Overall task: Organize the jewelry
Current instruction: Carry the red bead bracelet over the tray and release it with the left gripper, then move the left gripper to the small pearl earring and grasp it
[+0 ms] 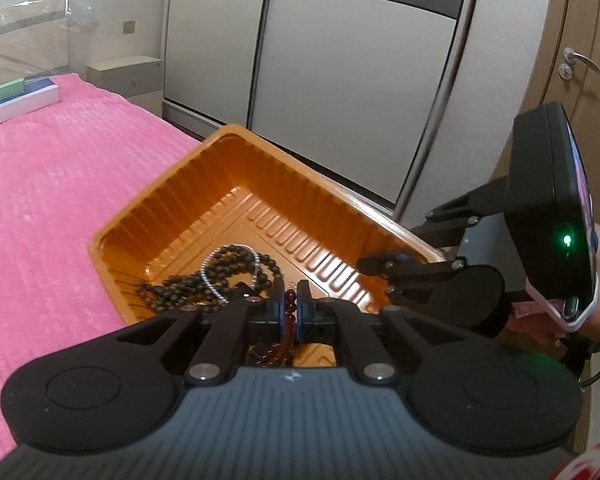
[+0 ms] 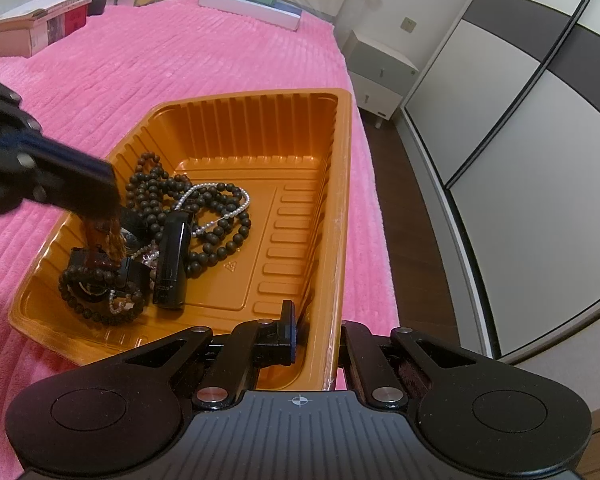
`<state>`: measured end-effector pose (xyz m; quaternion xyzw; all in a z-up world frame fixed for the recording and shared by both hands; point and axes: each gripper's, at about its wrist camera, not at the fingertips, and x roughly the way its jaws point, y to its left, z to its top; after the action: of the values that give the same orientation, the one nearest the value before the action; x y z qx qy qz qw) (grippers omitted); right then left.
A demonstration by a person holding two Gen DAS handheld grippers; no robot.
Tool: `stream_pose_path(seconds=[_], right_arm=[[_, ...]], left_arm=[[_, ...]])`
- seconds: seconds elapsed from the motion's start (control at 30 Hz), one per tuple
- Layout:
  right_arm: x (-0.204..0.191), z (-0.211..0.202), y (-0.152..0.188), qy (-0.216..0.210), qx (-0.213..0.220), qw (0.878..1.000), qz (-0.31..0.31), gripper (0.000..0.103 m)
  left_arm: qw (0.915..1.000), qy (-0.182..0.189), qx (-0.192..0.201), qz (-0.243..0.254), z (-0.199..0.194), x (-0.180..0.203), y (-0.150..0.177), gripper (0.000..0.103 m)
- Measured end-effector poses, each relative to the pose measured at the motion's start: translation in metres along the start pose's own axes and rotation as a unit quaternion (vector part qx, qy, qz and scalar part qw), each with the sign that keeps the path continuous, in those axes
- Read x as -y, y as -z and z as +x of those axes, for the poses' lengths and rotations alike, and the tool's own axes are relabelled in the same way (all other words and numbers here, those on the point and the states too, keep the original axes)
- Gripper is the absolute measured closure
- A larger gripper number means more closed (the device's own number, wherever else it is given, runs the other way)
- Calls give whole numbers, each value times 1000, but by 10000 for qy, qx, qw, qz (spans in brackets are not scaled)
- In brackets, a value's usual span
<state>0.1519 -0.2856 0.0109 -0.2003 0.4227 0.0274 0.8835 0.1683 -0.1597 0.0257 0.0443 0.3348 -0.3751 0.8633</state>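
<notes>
Orange tray (image 2: 332, 208) on the pink bed cover (image 2: 220, 60), its long axis running away from the right claw (image 2: 316, 336), which is clamped on the tray's near rim. The left claw (image 1: 291, 308) is closed on a strand of reddish-brown beads (image 1: 290, 312), which hangs vertically over the tray's left end. Dark bead necklaces (image 2: 216, 216), a pearl strand (image 2: 224, 216) and a black tube (image 2: 174, 260) lie heaped there; the tube points lengthwise along the tray.
</notes>
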Motion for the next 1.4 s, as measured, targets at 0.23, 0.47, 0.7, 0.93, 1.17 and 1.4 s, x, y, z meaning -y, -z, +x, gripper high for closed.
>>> stream_pose_path(seconds=[0.23, 0.47, 0.7, 0.93, 1.17, 1.4], right_arm=[[0, 0, 0, -2, 2, 10000, 2, 98], [-1, 0, 0, 5, 2, 10000, -9, 98], [0, 0, 0, 3, 3, 10000, -7, 98], [0, 1, -1, 15, -3, 10000, 11, 98], [0, 1, -1, 4, 14, 10000, 32, 98], [1, 1, 0, 2, 14, 10000, 31, 98]], left_arm=[[9999, 72, -126, 39, 10, 5, 3, 99], [9999, 57, -115, -95, 9, -4, 3, 83], [9974, -537, 186, -446, -29, -49, 6, 83], [9822, -1529, 455, -996, -77, -106, 42, 83], [9491, -2893, 414, -1175, -110, -151, 101, 82], [9397, -3134, 214, -1350, -107, -168, 144, 79]])
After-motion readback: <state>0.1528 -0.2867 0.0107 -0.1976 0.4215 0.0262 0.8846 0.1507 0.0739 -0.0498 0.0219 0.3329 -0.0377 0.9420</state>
